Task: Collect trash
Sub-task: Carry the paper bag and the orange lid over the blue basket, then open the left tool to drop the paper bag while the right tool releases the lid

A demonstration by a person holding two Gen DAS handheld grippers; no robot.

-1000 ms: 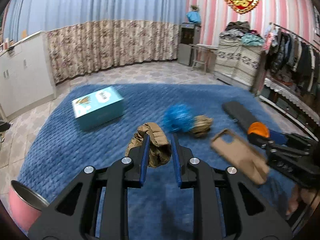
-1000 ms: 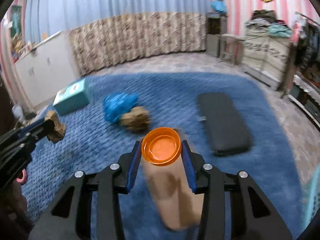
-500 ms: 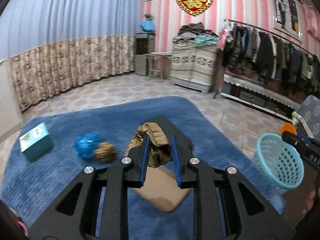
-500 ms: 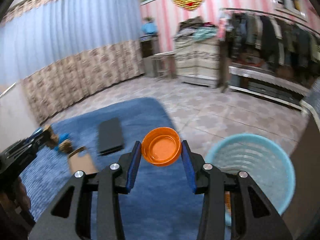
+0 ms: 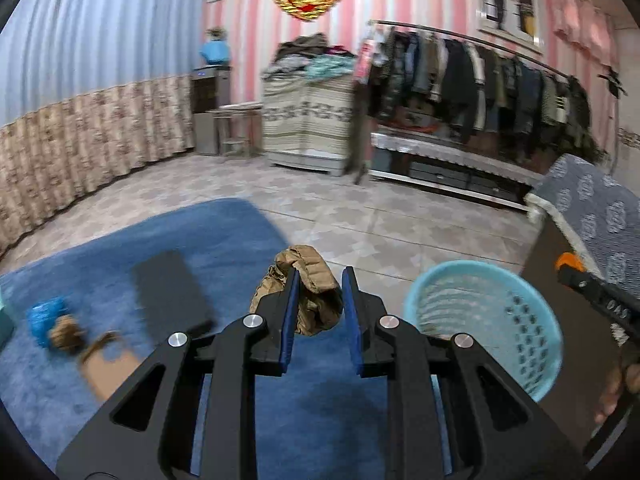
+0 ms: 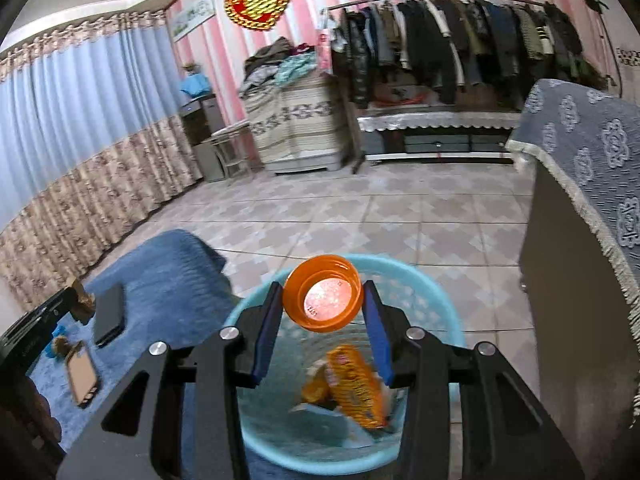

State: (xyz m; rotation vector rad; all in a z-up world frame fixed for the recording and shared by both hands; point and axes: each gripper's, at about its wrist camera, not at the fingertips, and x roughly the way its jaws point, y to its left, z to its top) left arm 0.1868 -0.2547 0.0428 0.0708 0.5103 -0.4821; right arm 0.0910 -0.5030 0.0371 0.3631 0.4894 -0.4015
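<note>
Right gripper [image 6: 323, 344]: jaws clamped on the rim of an orange cap [image 6: 322, 298], open side facing the camera, held directly above the blue basket [image 6: 432, 280]. Placed there so a release drops it straight in (my read, not yet done). Basket already holds an orange snack wrapper [image 6: 354, 384] at the bottom.

Left gripper [image 5: 318, 320]: jaws closed on a crumpled brown paper wad [image 5: 310, 292], pinched mid-body so the loose folds hang either side. It sits over the blue rug [image 5: 120, 248], with the basket to its right, near but not under it. It needs to move right before letting go, or the wad lands on the rug.

Still on the rug, far left: a blue crumpled bag [image 5: 42, 316] touching a brown lump [image 5: 66, 334], a flat cardboard piece [image 5: 110, 368], and a black flat case [image 5: 170, 294] (trash or not, can't tell).

Risk: the cap is light and round and could bounce off the basket rim if released off-centre.
</note>
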